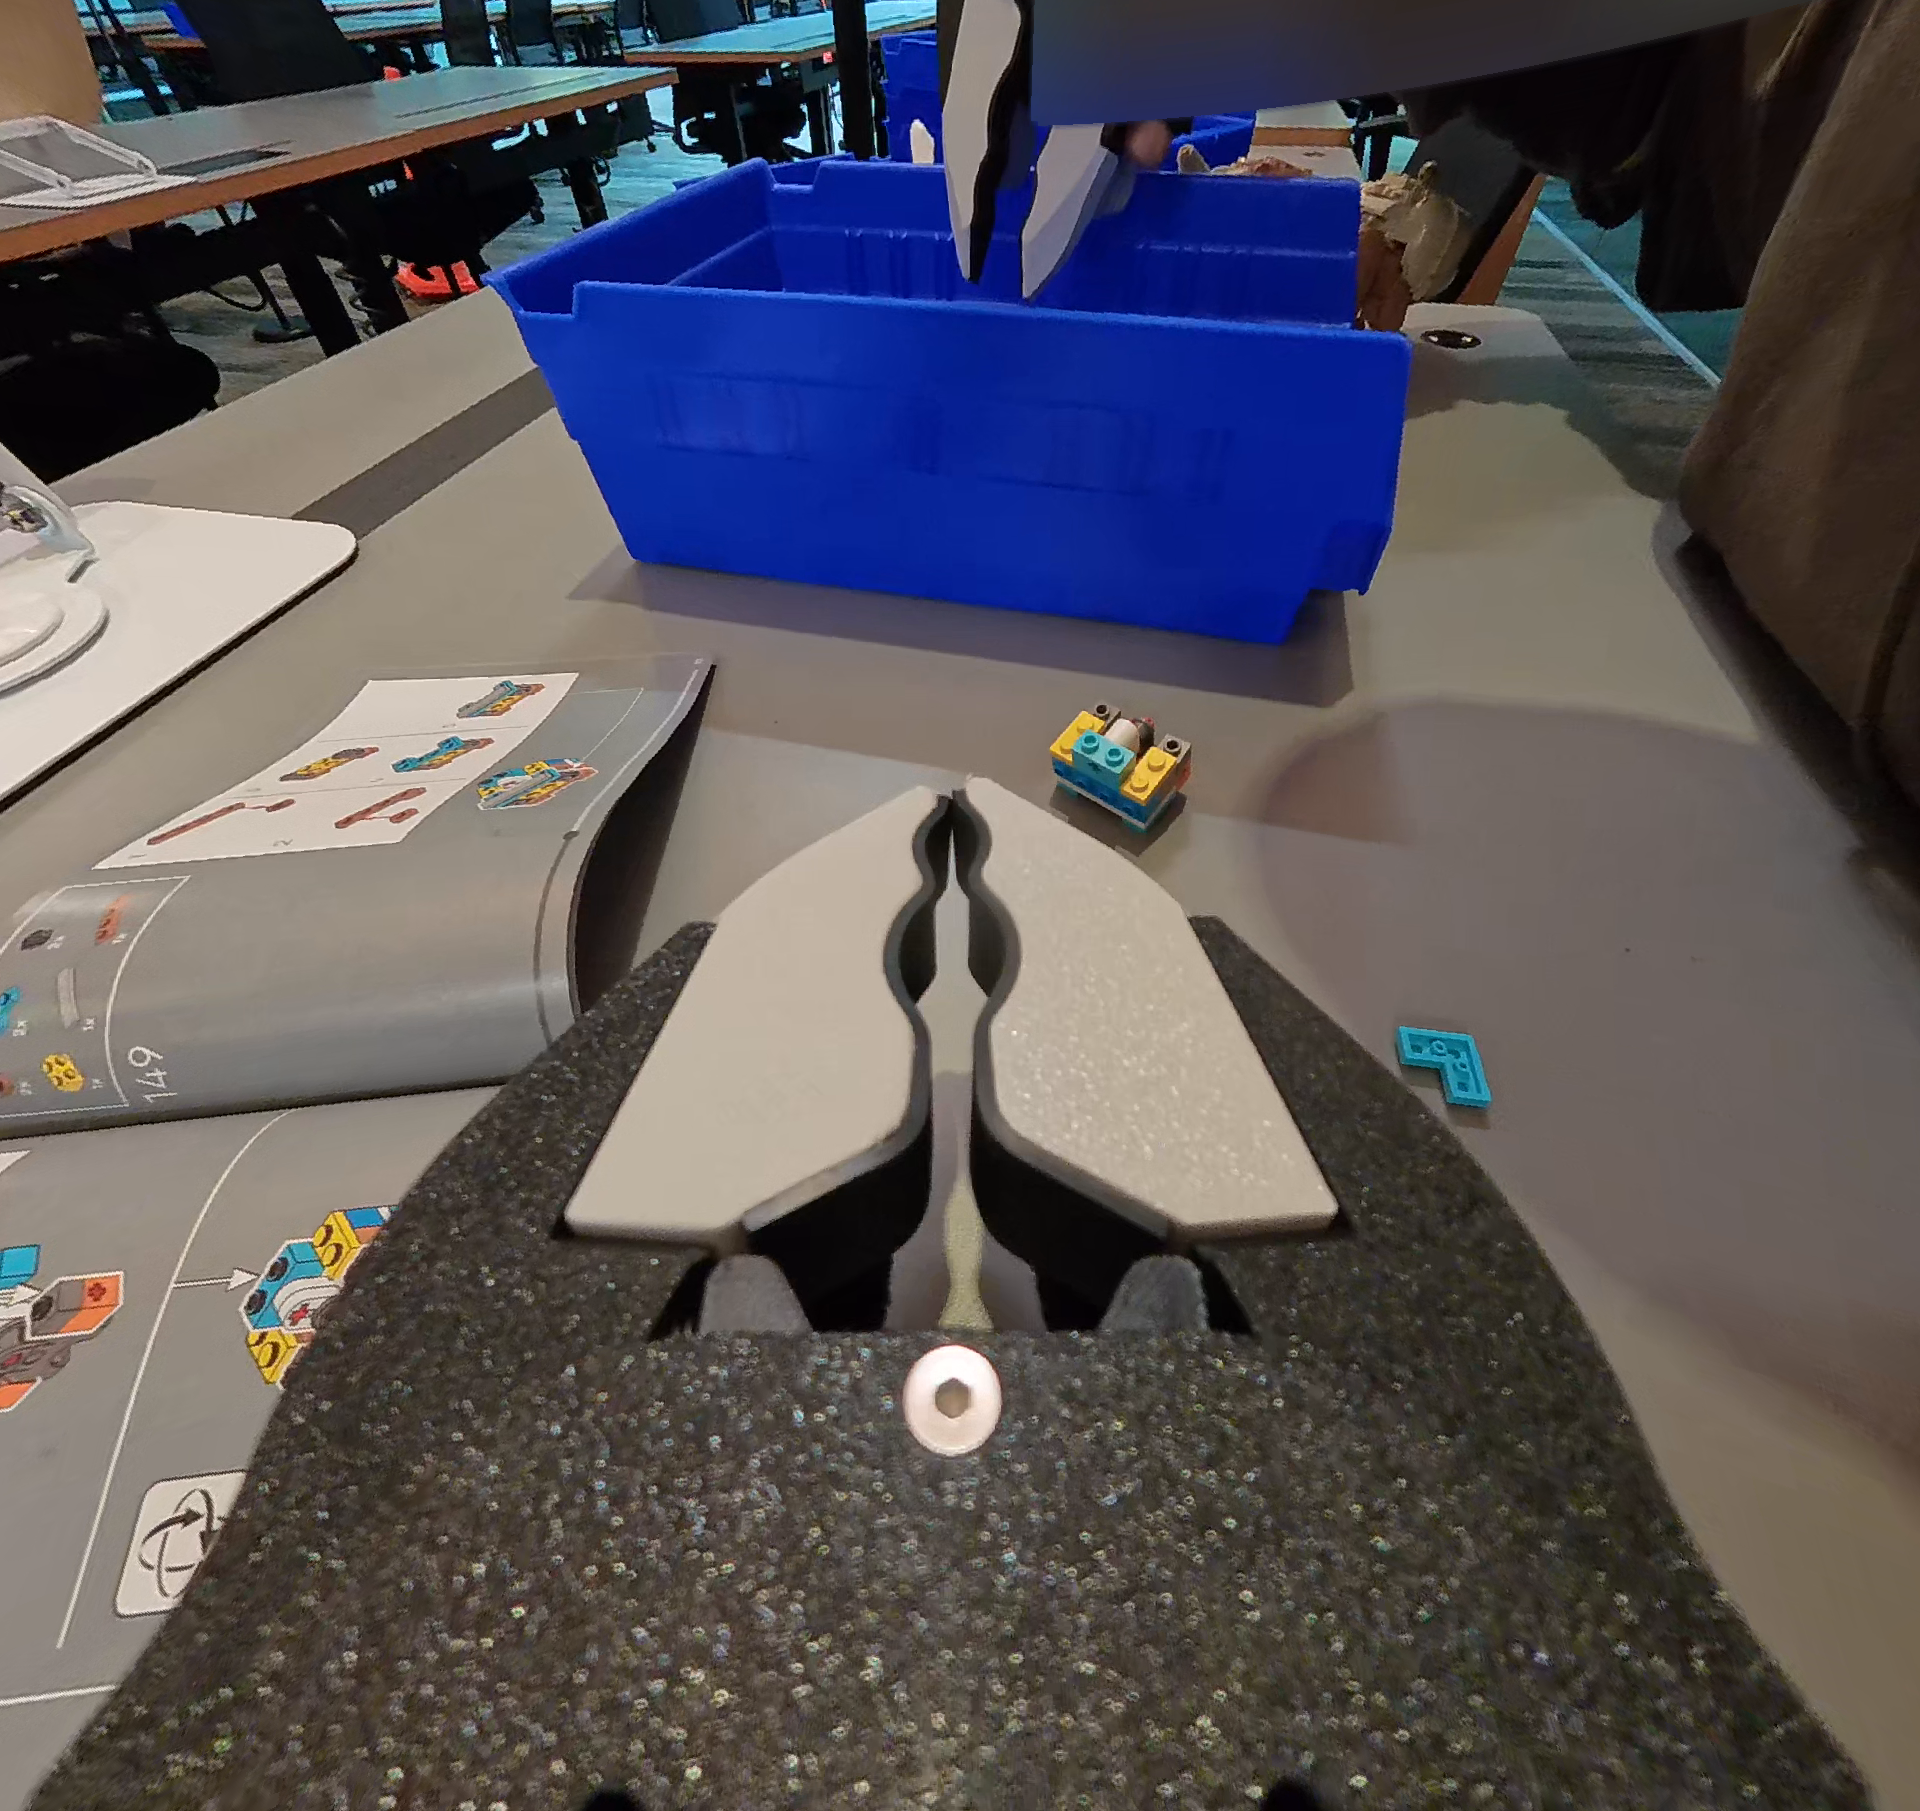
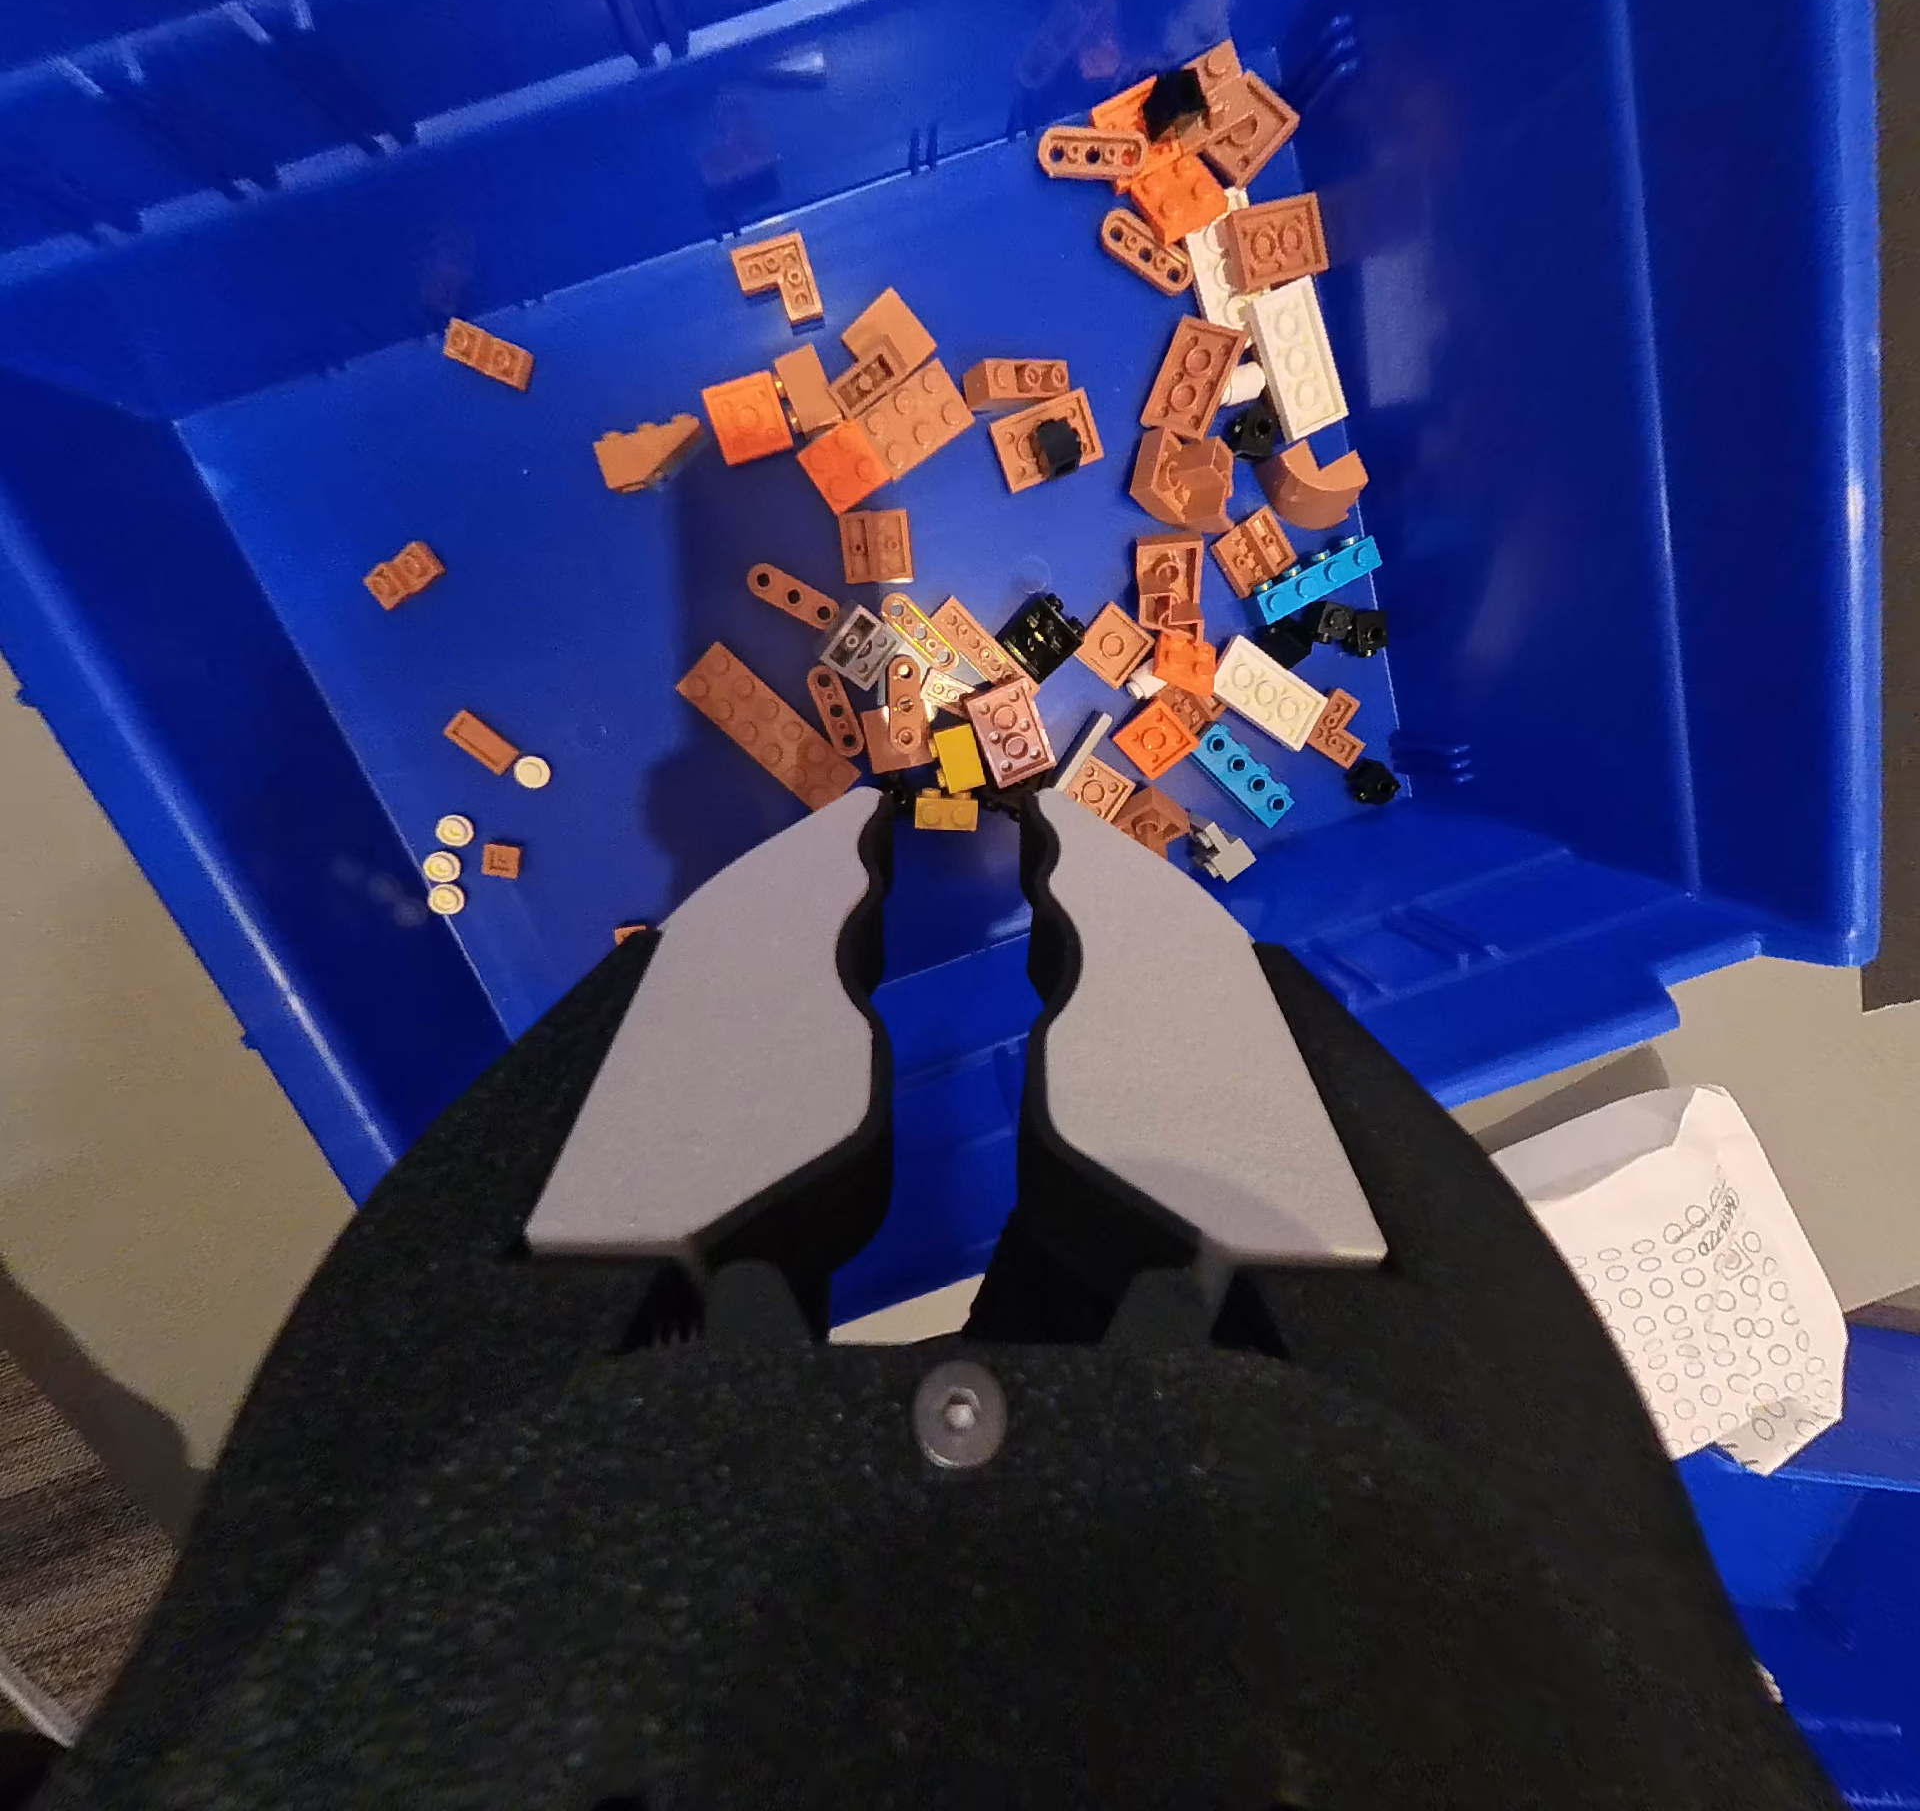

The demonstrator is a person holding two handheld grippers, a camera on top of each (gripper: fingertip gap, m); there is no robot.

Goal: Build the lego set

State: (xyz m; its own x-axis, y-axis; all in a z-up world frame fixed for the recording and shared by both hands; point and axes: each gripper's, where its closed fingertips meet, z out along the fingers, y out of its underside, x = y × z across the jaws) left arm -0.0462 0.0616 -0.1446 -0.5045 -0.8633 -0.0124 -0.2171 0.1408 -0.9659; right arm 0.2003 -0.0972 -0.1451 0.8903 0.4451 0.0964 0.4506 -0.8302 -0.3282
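The left claw (image 1: 954, 805) hovers low over the grey counter (image 1: 1507, 878) with its two grey fingers pressed together at the tips and nothing between them. Just beyond its tips, slightly to the right, a small partly built lego model of yellow, turquoise and blue bricks (image 1: 1120, 762) sits on the counter, and nearer on the right lies a loose turquoise L-shaped lego plate (image 1: 1446, 1063), well apart from the model. To the left an open grey instruction booklet with pictured building steps (image 1: 343, 888) lies flat, with one page curling up at its edge, and past it sits a white flat board (image 1: 177, 598). Behind the model stands a large blue plastic bin (image 1: 966, 452), and the right claw (image 1: 1000, 281) reaches down into it from above. In the right wrist view, the right claw (image 2: 951, 805) has its fingers apart, with the tips low over the bin floor (image 2: 582, 618), either side of a small yellow lego brick (image 2: 945, 812) at the near edge of a heap; whether the fingers touch it cannot be told. The heap is made of loose brown, orange, white, black and blue lego pieces (image 2: 1039, 535) scattered mainly to the middle and right of the bin, and a few small round white studs (image 2: 454, 852) lie apart on the left. A white printed paper bag (image 2: 1704, 1294) rests outside the bin at the lower right.
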